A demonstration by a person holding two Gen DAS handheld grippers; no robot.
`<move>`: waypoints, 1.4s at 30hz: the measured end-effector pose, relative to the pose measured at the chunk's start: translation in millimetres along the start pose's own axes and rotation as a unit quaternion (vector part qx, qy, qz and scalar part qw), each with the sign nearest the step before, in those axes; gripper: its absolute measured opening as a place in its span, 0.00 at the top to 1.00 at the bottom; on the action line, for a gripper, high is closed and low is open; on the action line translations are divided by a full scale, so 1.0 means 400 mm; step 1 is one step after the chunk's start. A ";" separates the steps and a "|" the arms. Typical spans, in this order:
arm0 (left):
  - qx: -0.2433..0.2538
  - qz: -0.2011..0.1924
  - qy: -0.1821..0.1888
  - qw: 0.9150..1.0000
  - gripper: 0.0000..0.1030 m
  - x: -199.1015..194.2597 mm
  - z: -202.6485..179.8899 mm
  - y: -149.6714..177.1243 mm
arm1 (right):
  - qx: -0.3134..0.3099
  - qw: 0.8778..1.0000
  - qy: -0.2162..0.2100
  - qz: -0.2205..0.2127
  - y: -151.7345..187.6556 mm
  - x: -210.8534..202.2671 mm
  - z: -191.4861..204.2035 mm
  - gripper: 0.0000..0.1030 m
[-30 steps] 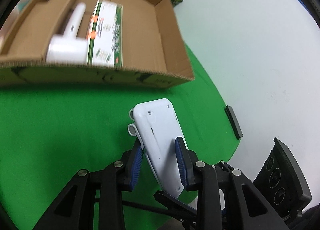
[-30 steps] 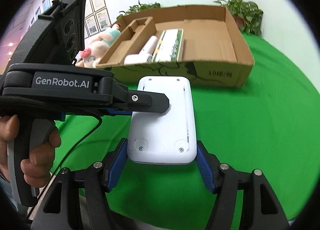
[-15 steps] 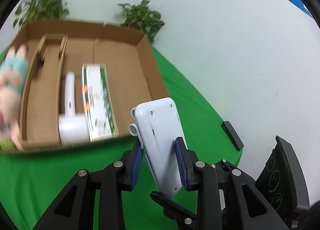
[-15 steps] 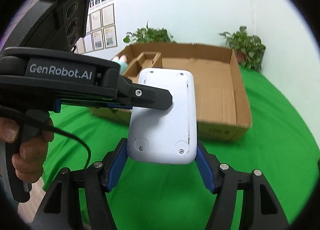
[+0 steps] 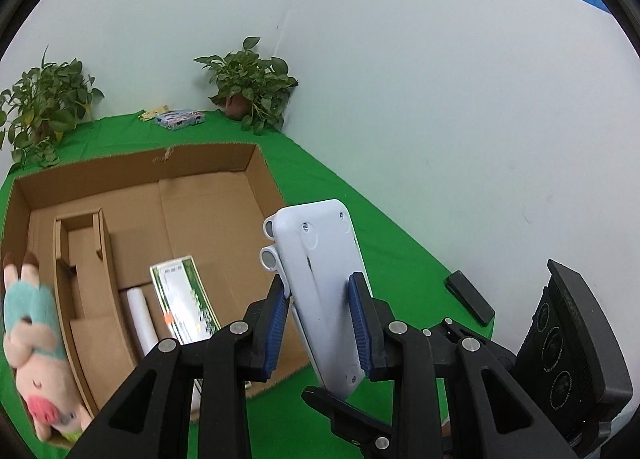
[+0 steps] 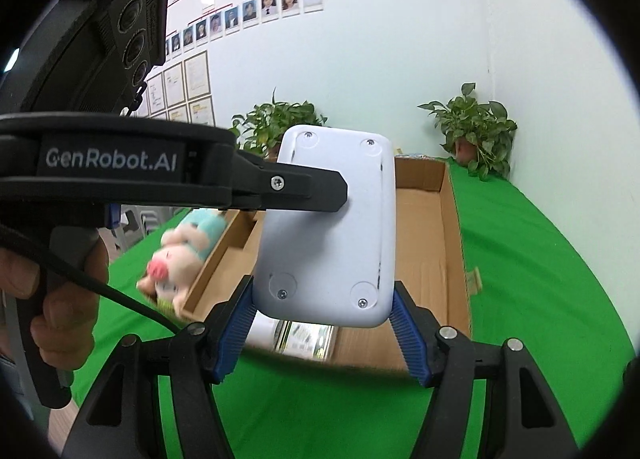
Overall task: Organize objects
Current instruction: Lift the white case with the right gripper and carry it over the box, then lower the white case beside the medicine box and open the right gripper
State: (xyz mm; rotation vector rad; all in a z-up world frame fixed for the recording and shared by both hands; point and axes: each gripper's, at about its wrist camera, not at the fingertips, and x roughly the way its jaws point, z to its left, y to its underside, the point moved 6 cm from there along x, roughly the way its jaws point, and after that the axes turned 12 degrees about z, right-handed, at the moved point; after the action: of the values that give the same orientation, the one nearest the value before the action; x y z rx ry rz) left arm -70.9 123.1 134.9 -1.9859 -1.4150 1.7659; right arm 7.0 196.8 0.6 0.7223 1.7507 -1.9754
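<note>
A flat white plastic device [image 5: 324, 283] with screw holes is held up in the air over the green table, above the near edge of an open cardboard box [image 5: 208, 195]. My left gripper [image 5: 320, 323] is shut on the device's thin sides. My right gripper [image 6: 324, 323] is shut on its lower end across the width, and the device [image 6: 332, 227] shows back-side up. In the box lie a green-and-white carton [image 5: 184, 299] and a white cylindrical item [image 5: 140, 319]. A pink plush pig [image 5: 32, 339] lies at the box's left edge.
A black flat remote-like object [image 5: 470, 297] lies on the green cloth at the right. Two potted plants [image 5: 252, 87] and a small colourful packet [image 5: 178, 119] stand at the table's back. White walls close in the back and right sides.
Both grippers have lifted the white device together and tilted upward, so the box has dropped lower in both views and its inside has come into sight. The grips are unchanged.
</note>
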 end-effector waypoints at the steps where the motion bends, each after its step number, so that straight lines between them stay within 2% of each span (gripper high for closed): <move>1: 0.000 0.001 0.000 1.000 0.73 0.000 0.001 -0.014 | 0.003 1.000 0.000 -0.001 -0.012 0.000 -0.008 0.38; 7: -0.002 0.014 -0.004 1.000 0.73 0.036 0.029 -0.076 | 0.016 1.000 -0.009 0.009 -0.051 0.016 -0.048 0.38; 16: -0.027 0.050 -0.002 0.998 0.73 0.134 0.105 -0.088 | 0.030 0.998 -0.029 0.050 -0.054 0.089 -0.067 0.38; 22: -0.050 0.094 -0.013 0.994 0.74 0.255 0.171 -0.040 | 0.057 0.993 -0.060 0.082 -0.020 0.165 -0.093 0.38; 27: -0.078 0.136 -0.003 0.988 0.74 0.352 0.225 0.015 | 0.073 0.986 -0.076 0.133 0.038 0.241 -0.108 0.38; 32: -0.092 0.167 0.002 0.982 0.74 0.433 0.241 0.060 | 0.087 0.976 -0.083 0.181 0.089 0.283 -0.129 0.38; 36: -0.104 0.181 0.002 0.978 0.73 0.472 0.254 0.081 | 0.101 0.966 -0.093 0.219 0.121 0.309 -0.148 0.37; 42: -0.120 0.192 -0.004 0.974 0.73 0.484 0.274 0.093 | 0.092 0.959 -0.099 0.247 0.125 0.323 -0.140 0.37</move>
State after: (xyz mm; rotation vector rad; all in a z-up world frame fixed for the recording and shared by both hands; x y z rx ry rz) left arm -166.1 186.2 -59.3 -2.5279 -1.3760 1.8151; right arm -57.9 250.6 -122.9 0.8861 1.1409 -1.7954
